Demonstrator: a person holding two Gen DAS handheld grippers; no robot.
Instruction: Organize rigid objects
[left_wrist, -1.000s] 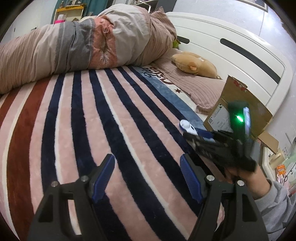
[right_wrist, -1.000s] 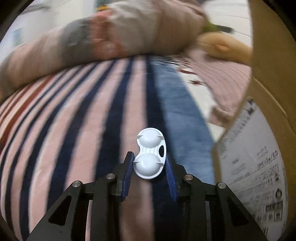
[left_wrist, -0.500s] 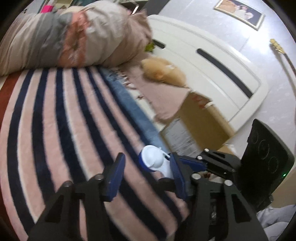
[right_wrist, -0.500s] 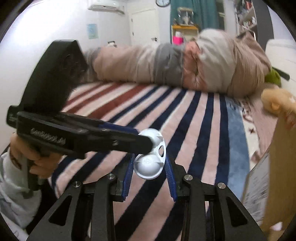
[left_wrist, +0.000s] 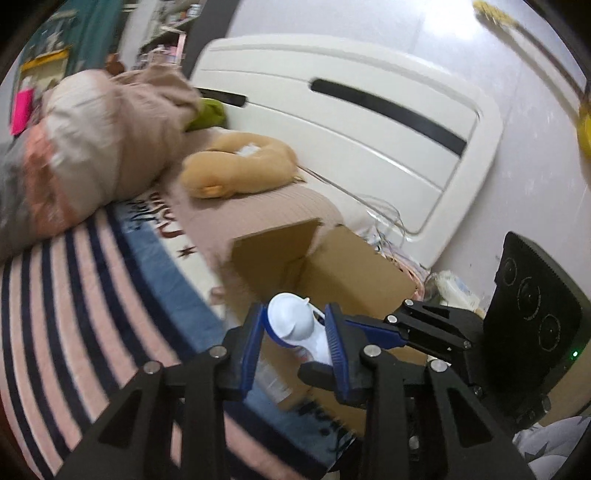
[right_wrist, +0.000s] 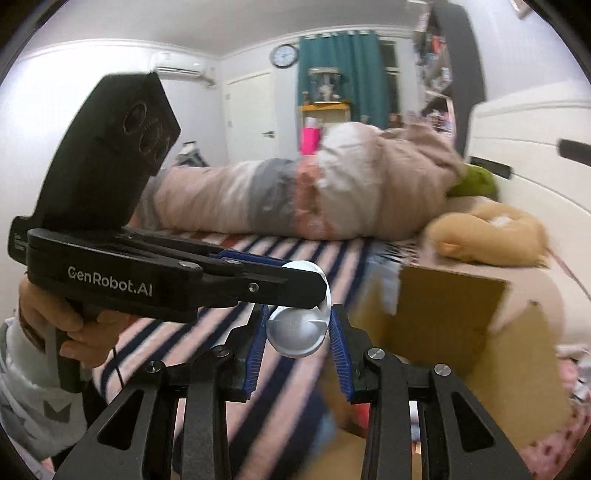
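Dim indoor light, strong motion blur, fisheye warping, dark vignetted corners.

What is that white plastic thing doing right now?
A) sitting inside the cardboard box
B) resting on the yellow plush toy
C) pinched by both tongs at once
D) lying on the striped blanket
C: the white plastic piece sits between the right tongs while the left tongs also close on it, above the blanket.

a tan plush toy (left_wrist: 236, 168) lies on the striped blanket (left_wrist: 74, 295) beside a rolled duvet (right_wrist: 295, 199), below a white headboard (left_wrist: 351, 122).
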